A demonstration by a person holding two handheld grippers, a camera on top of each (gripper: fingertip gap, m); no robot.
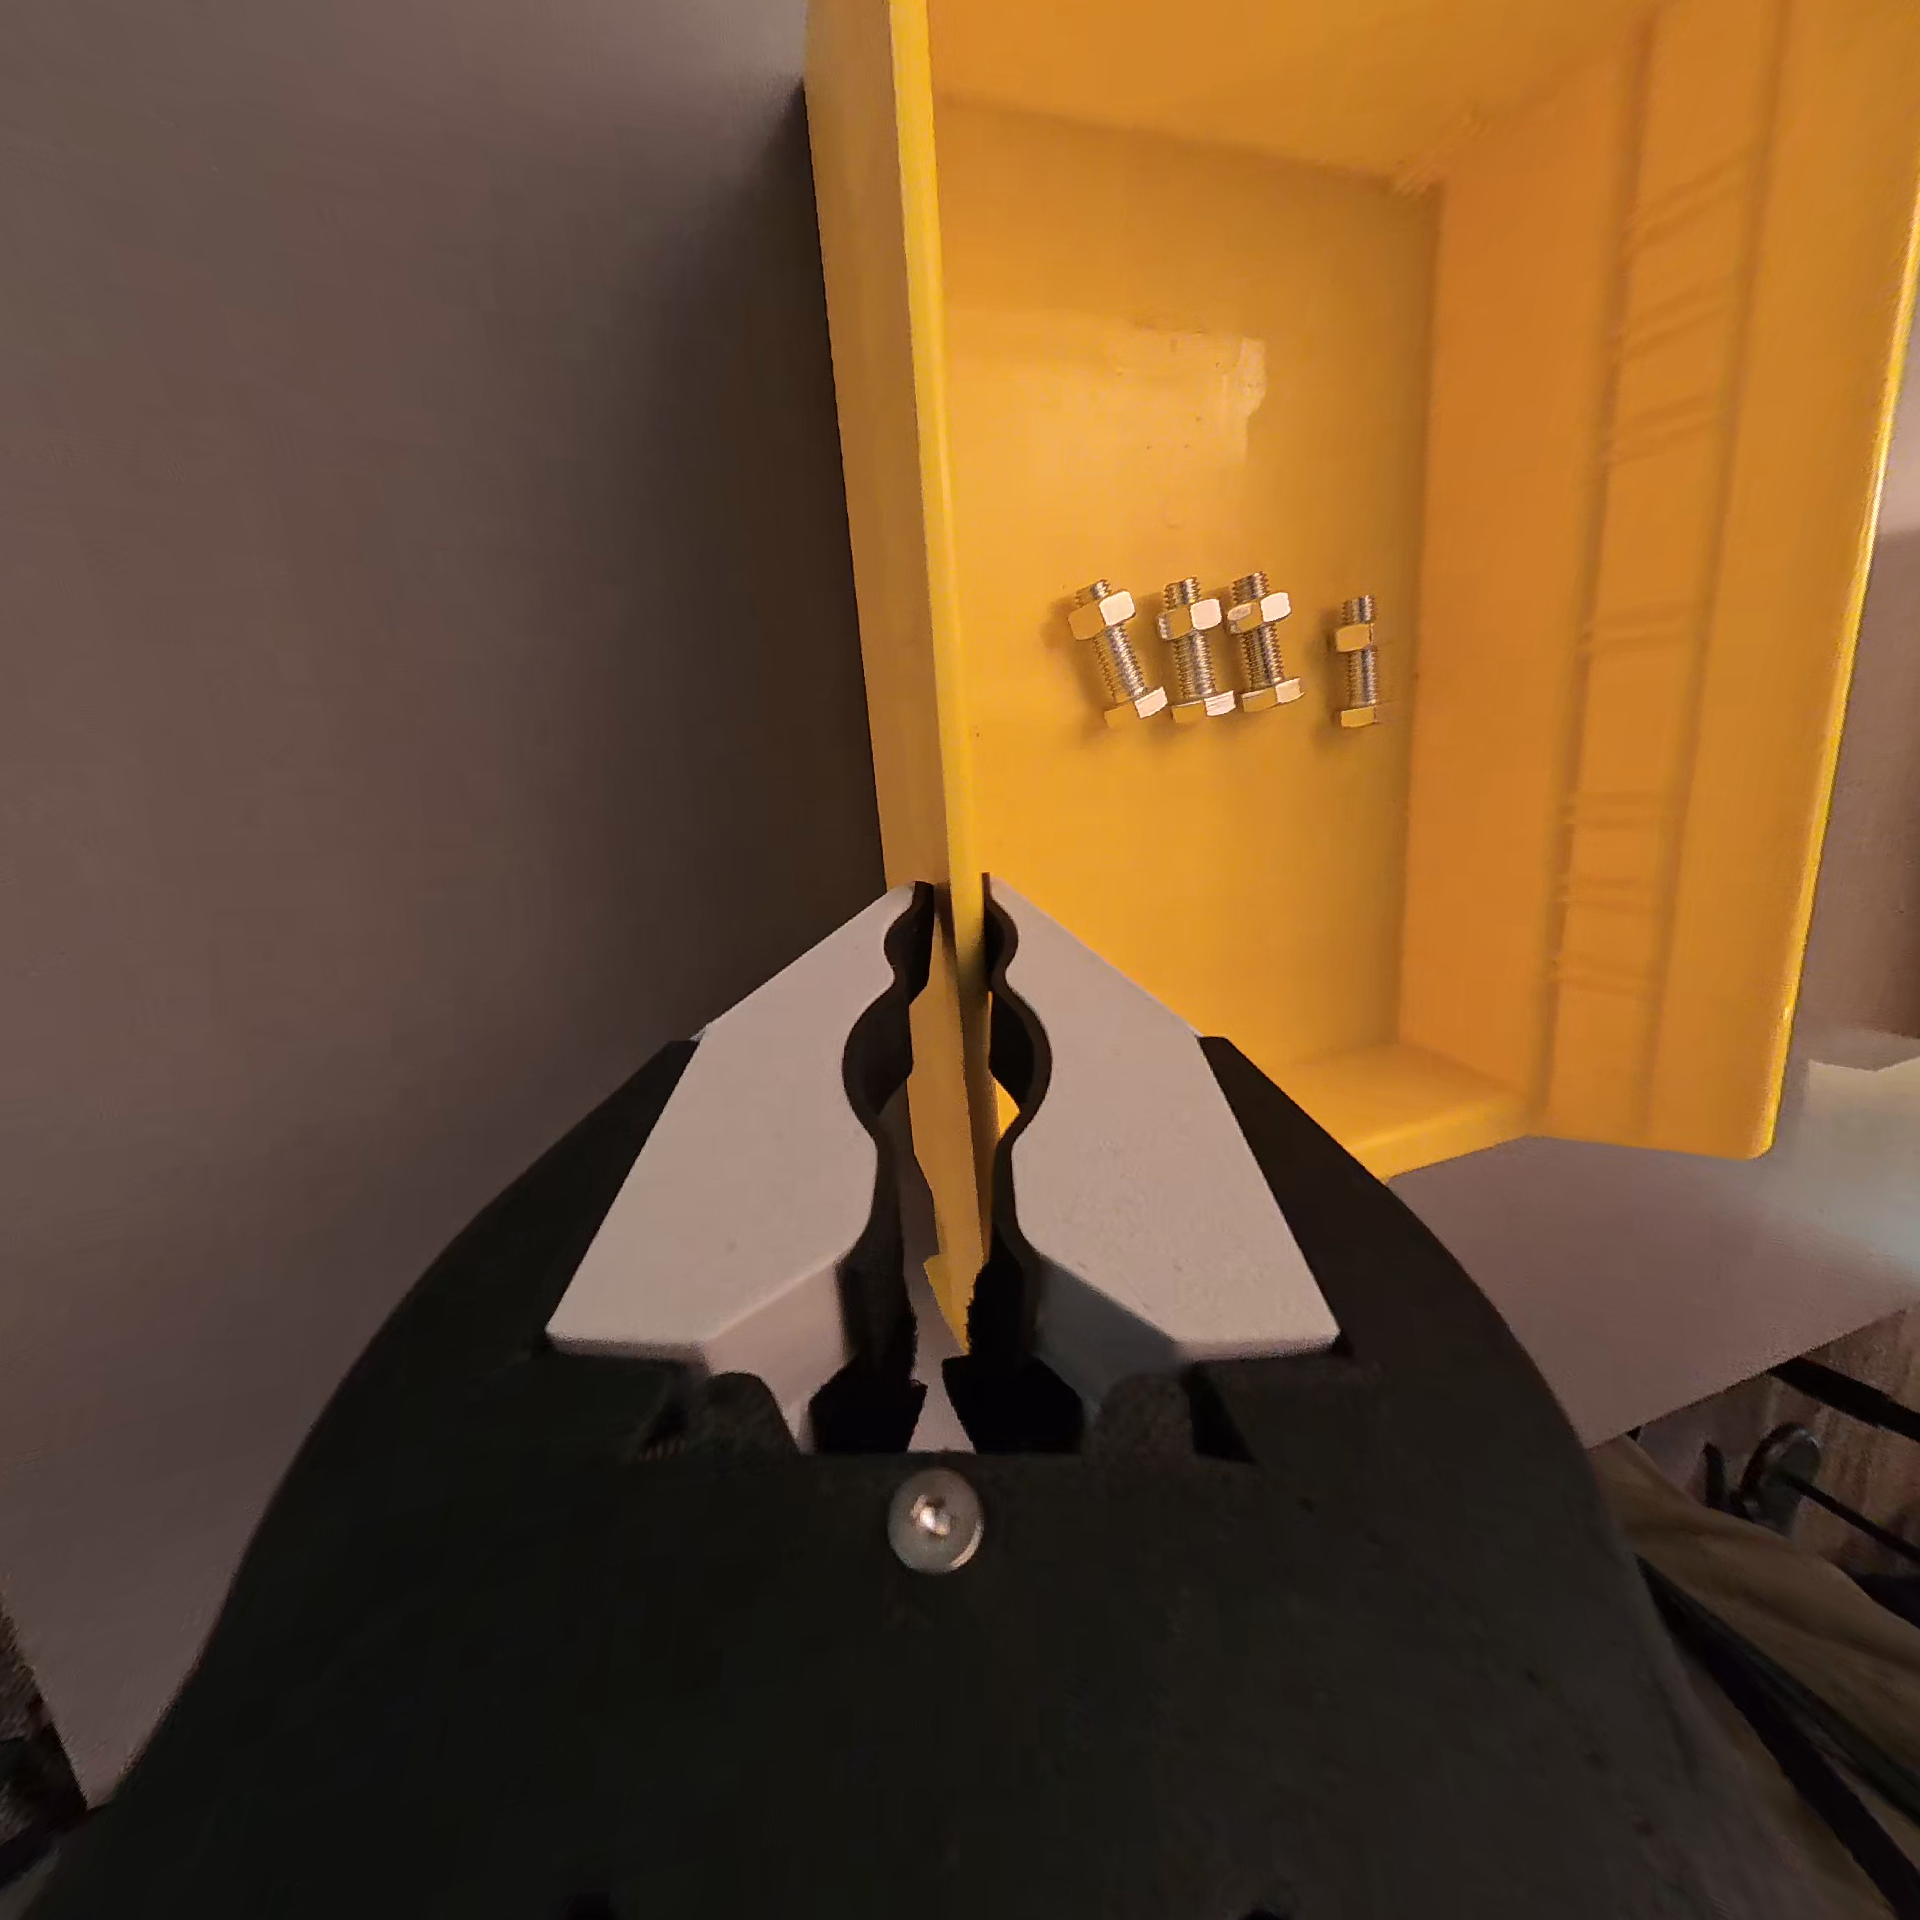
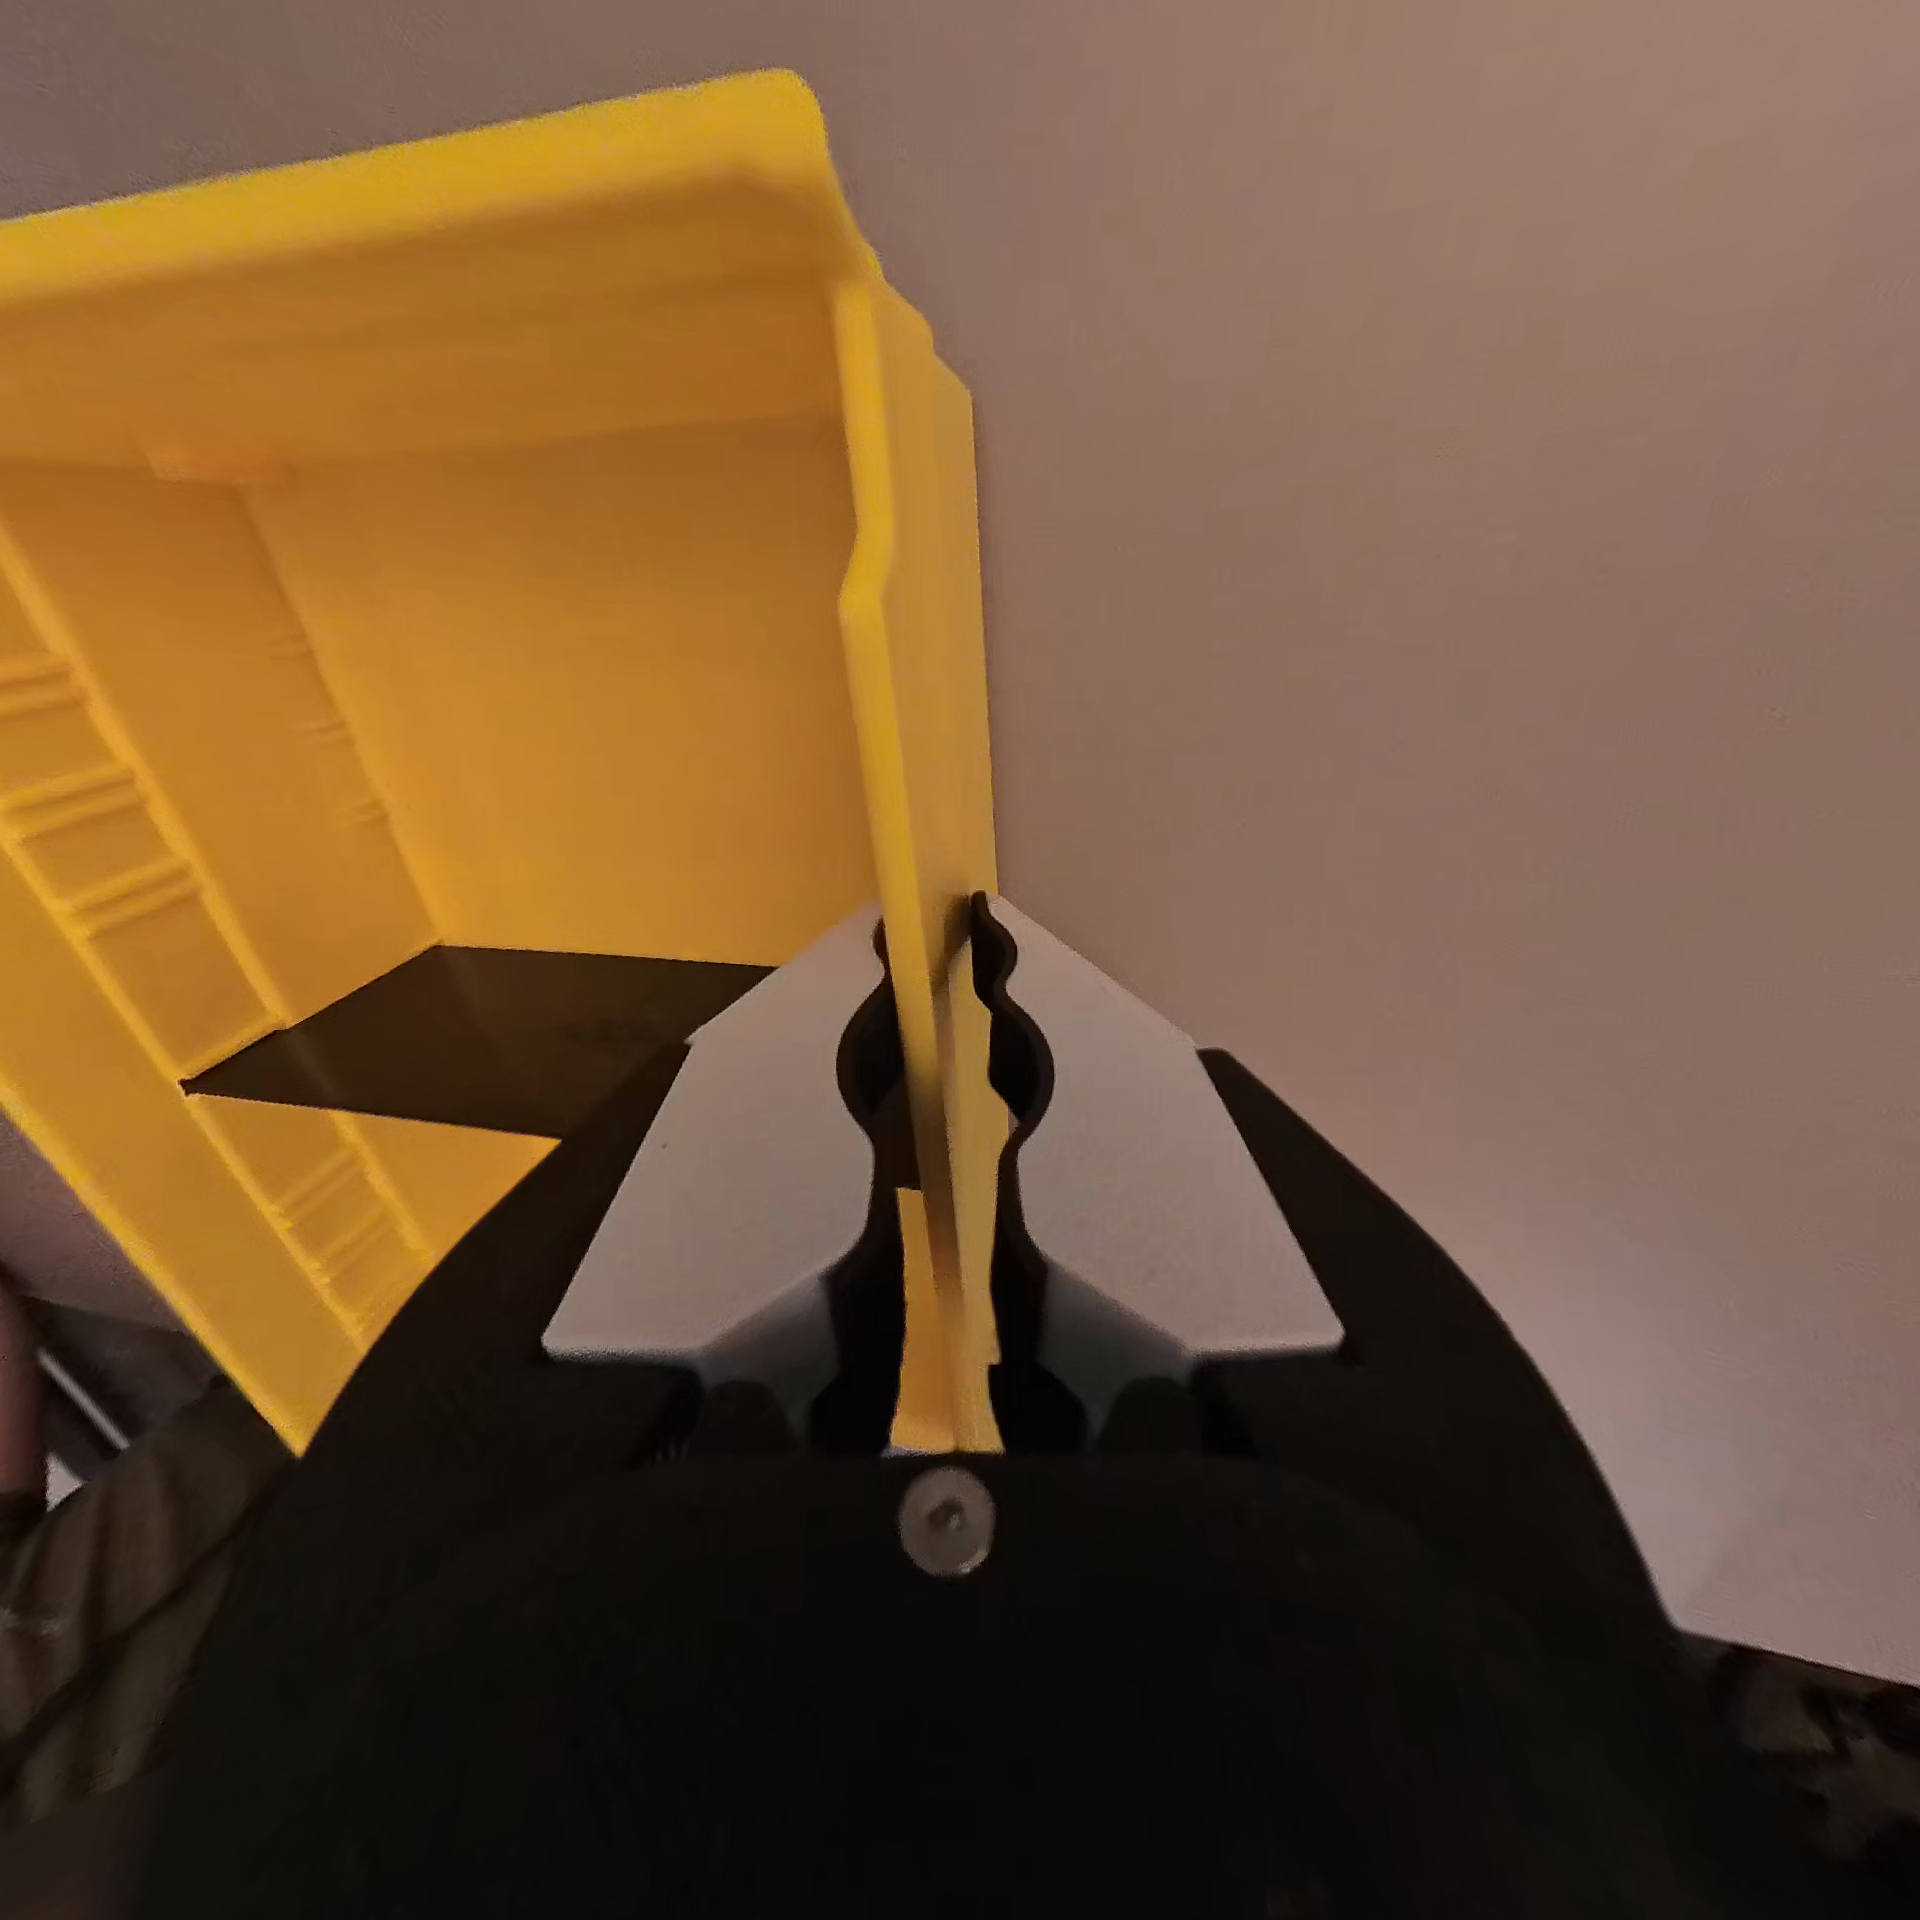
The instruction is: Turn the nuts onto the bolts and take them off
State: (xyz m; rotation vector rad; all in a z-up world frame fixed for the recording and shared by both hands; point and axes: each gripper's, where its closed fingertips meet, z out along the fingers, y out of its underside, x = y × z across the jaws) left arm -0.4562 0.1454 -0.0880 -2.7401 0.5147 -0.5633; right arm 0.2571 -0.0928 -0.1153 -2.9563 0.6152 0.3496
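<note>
A yellow plastic bin (image 1: 1195, 852) holds several silver bolts with nuts threaded on them (image 1: 1226, 649), lying side by side on its floor. My left gripper (image 1: 958, 894) is shut on the bin's left wall, clamping the thin yellow edge between its grey fingers (image 1: 790, 1081). In the right wrist view my right gripper (image 2: 930, 914) is shut on the bin's right wall (image 2: 914, 727). That view shows the bin's inside (image 2: 582, 665) and a black divider (image 2: 499, 1029) across it. The bolts are hidden in the right wrist view.
The bin sits on a pale grey table (image 1: 416, 623). The table's edge (image 1: 1662, 1340) runs at lower right in the left wrist view, with dark cables and cloth (image 1: 1787, 1558) below it. A sleeve (image 2: 94, 1558) shows at lower left in the right wrist view. Tip to tip, the grippers are about 75 centimeters apart.
</note>
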